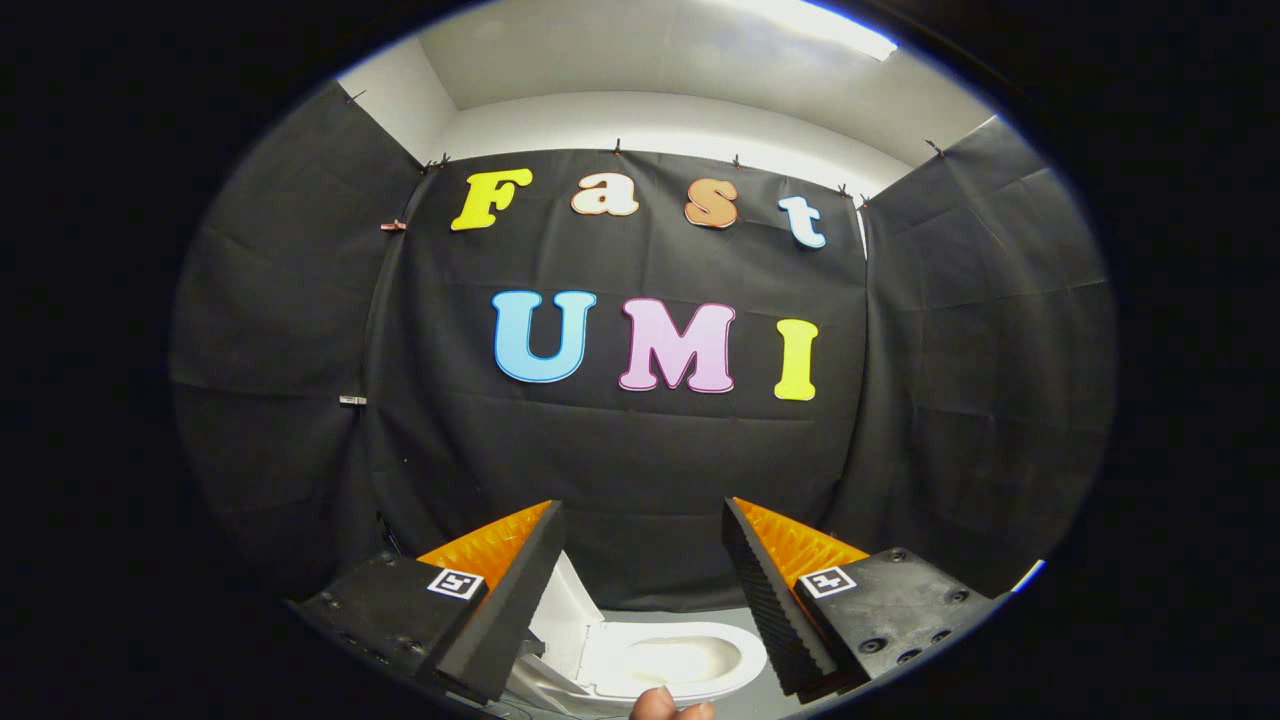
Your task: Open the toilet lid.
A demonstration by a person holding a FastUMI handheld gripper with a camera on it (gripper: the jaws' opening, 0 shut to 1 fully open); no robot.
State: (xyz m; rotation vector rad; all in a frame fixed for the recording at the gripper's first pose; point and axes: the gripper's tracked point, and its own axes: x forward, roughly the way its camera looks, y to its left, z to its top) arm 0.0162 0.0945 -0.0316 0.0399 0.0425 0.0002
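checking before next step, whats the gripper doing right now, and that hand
Gripper: open, fingers spread wide, holding nothing; the toilet with its raised lid lies beyond them.
Hand: just a fingertip below the fingers; what it is doing cannot be told.

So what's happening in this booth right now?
A person is holding a two-finger gripper above a white ceramic toilet. The fingers are spread apart and grip nothing. The white toilet lid already stands raised beside the bowl, so it looks open. A bit of the person's hand shows below the bowl.
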